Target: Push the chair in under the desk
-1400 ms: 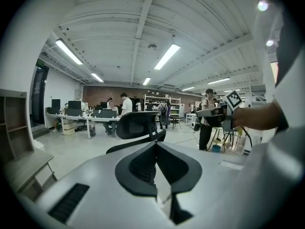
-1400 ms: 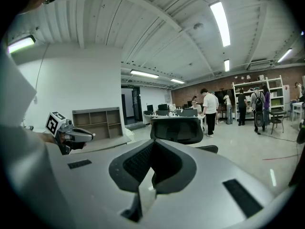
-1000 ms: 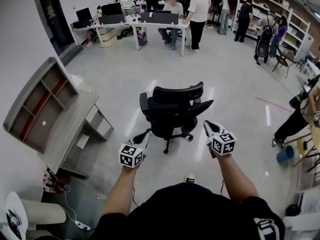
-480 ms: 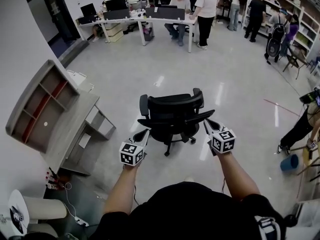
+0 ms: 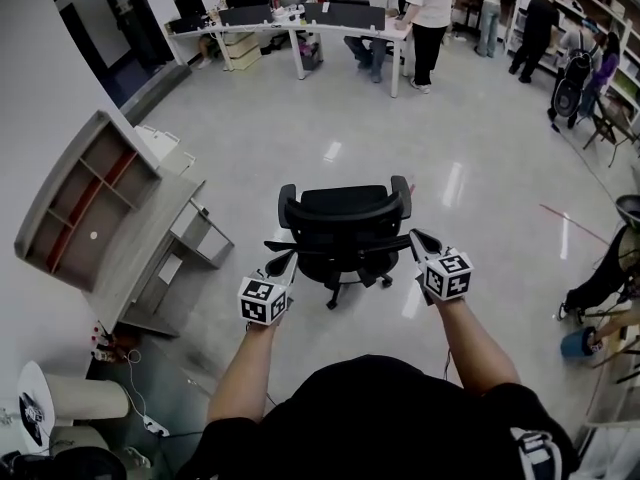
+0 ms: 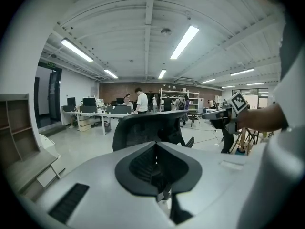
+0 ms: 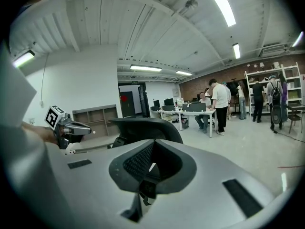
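- A black office chair (image 5: 345, 230) is seen standing on a glossy pale floor (image 5: 480, 158), out in the open and well apart from the grey desk (image 5: 140, 243).
- The desk is set against the white wall (image 5: 30, 88) at the left, and an open shelf unit (image 5: 80, 198) is carried at the back of its worktop.
- The left gripper (image 5: 286, 261) is held near the chair's left side and the right gripper (image 5: 418, 236) near its right side; whether the chair is touched cannot be told.
- The jaws of both grippers are seen drawn together with nothing held between them, and the chair's back is seen just beyond them.
- The far end of the room is taken up by long white tables (image 5: 300, 30) with monitors, where several people (image 5: 430, 8) are gathered; shelving (image 5: 590, 23) is seen at the right.
- Strip lamps (image 6: 183, 42) are fixed to the ceiling, and their light is mirrored in the floor.
- Cables (image 5: 140, 408) are seen on the floor near the desk's close end.
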`<state>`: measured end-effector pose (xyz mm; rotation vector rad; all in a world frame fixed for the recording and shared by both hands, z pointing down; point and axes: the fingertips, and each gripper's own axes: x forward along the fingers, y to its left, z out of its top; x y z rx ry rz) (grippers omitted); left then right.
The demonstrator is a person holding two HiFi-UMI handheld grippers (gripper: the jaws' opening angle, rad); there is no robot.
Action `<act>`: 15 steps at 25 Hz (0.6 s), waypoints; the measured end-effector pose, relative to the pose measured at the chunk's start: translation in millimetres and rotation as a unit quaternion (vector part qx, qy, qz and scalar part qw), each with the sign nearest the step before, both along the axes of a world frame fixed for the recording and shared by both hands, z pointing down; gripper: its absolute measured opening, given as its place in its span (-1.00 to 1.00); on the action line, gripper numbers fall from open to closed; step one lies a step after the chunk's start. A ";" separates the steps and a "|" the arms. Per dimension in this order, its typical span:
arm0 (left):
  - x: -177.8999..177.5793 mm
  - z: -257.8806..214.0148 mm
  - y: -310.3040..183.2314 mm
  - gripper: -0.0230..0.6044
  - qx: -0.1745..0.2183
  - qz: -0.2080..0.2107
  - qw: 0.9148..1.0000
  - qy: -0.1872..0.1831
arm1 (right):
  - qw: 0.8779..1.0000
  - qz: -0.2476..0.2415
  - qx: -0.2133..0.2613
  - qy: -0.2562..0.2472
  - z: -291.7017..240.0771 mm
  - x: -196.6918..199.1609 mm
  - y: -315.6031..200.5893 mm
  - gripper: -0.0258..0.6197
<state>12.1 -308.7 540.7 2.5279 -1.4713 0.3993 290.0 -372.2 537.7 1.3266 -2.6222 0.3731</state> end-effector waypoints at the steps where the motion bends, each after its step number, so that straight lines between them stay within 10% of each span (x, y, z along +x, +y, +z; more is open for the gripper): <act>1: 3.2 0.0 -3.8 -0.89 0.001 -0.002 1.000 0.000 | 1.000 -0.003 0.000 -0.001 0.5 2.5 -5.3 -0.93; 15: 26.4 5.4 -30.1 -0.89 0.001 -0.025 1.000 -0.011 | 1.000 -0.023 -0.001 -0.005 7.8 23.9 -43.9 -0.93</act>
